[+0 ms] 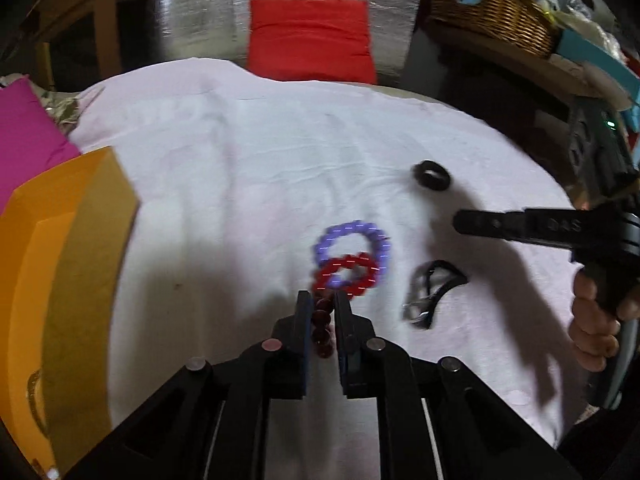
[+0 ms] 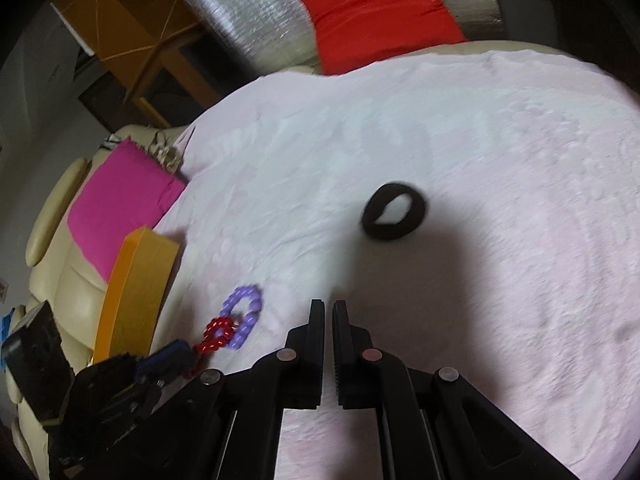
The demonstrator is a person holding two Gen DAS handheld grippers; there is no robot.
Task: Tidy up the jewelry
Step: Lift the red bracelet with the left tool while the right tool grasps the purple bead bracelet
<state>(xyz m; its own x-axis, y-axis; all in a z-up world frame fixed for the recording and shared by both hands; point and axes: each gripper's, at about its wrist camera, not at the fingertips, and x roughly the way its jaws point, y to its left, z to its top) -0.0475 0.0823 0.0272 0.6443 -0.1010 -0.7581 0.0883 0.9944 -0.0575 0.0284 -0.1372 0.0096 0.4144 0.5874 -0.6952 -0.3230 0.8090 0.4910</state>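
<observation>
My left gripper (image 1: pixel 323 300) is shut on a red bead bracelet (image 1: pixel 362 260); dark red beads run back between its blue-padded fingers. The red loop overlaps a purple bead bracelet (image 1: pixel 348 227) on the white cloth (image 1: pixel 240 160). In the right wrist view the red bracelet (image 2: pixel 212 344) stretches out of the left gripper (image 2: pixel 188 354) beside the purple one (image 2: pixel 250 312). A black hair band (image 2: pixel 418 212) lies ahead of my right gripper (image 2: pixel 329 308), which is shut with nothing in it. From the left wrist view, the right gripper (image 1: pixel 460 222) hovers between the hair band (image 1: pixel 444 182) and a black-and-clear piece (image 1: pixel 424 304).
An open orange box (image 1: pixel 80 260) stands at the cloth's left edge, also in the right wrist view (image 2: pixel 136 292). A pink cushion (image 2: pixel 120 204) lies behind it, a red cushion (image 1: pixel 310 36) at the far side. A wicker basket (image 1: pixel 500 8) sits far right. A hand (image 1: pixel 592 320) holds the right gripper.
</observation>
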